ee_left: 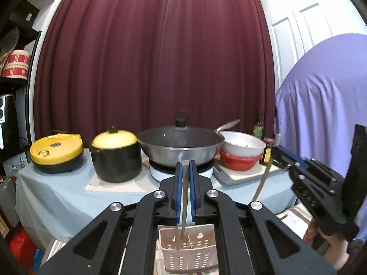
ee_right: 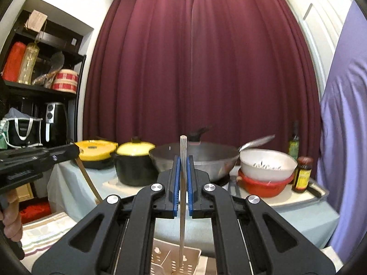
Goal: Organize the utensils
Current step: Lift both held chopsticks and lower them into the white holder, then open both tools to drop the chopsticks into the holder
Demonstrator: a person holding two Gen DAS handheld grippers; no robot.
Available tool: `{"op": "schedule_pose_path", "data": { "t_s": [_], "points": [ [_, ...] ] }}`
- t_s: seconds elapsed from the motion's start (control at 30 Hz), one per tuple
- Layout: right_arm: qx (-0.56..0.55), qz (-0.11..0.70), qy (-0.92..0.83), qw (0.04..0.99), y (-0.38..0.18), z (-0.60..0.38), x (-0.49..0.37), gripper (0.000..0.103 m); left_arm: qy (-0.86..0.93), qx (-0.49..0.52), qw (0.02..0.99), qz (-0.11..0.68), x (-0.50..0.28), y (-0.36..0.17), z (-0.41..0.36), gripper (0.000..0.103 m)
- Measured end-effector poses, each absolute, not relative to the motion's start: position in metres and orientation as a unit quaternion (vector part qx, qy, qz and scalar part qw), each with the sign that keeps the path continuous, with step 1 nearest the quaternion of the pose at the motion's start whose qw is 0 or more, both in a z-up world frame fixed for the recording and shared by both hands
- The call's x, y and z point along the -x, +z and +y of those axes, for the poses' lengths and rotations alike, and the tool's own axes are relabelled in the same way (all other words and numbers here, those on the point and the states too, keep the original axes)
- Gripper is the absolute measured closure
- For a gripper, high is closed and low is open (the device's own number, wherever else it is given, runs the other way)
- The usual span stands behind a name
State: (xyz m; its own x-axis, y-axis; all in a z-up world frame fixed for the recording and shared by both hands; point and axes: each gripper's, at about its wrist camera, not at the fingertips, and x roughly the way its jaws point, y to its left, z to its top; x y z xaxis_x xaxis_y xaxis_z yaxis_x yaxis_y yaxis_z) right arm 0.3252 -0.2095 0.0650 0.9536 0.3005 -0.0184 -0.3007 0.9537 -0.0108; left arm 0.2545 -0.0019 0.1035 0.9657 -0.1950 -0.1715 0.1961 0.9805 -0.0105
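My left gripper point(ee_left: 185, 163) is shut on a wooden chopstick point(ee_left: 184, 197) that hangs down, its tip inside a beige perforated utensil holder point(ee_left: 190, 255) below. My right gripper point(ee_right: 183, 159) is shut on another chopstick point(ee_right: 182, 194), held upright, its lower end reaching into the same holder point(ee_right: 176, 263). The right gripper also shows in the left wrist view point(ee_left: 278, 149) with its chopstick point(ee_left: 262, 181) slanting down. The left gripper shows in the right wrist view point(ee_right: 75, 150) with its chopstick point(ee_right: 88, 181).
A table with a pale cloth point(ee_left: 57, 194) carries a yellow-lidded cooker point(ee_left: 56, 152), a black pot with yellow lid point(ee_left: 114, 158), a wok point(ee_left: 181, 146) on a burner, stacked white and red bowls point(ee_left: 240, 153) and sauce bottles point(ee_right: 302, 174). A shelf point(ee_right: 41, 87) stands left.
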Motion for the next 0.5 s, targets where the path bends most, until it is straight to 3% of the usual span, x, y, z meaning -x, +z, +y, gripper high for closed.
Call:
{"op": "schedule_pose_path", "data": {
  "t_s": [0.3, 0.43, 0.5],
  "points": [
    [0.023, 0.065, 0.146, 0.987, 0.02, -0.194, -0.349, 0.097, -0.101, -0.01, 0.988, 0.116, -0.27, 0.072, 0.001, 0.096],
    [0.024, 0.071, 0.136, 0.988, 0.017, -0.193, -0.341, 0.072, -0.099, -0.001, 0.987, 0.126, -0.271, 0.065, 0.006, 0.093],
    [0.029, 0.071, 0.131, 0.988, 0.018, -0.194, -0.335, 0.07, -0.098, 0.004, 0.987, 0.126, -0.265, 0.064, 0.009, 0.079]
  ]
}}
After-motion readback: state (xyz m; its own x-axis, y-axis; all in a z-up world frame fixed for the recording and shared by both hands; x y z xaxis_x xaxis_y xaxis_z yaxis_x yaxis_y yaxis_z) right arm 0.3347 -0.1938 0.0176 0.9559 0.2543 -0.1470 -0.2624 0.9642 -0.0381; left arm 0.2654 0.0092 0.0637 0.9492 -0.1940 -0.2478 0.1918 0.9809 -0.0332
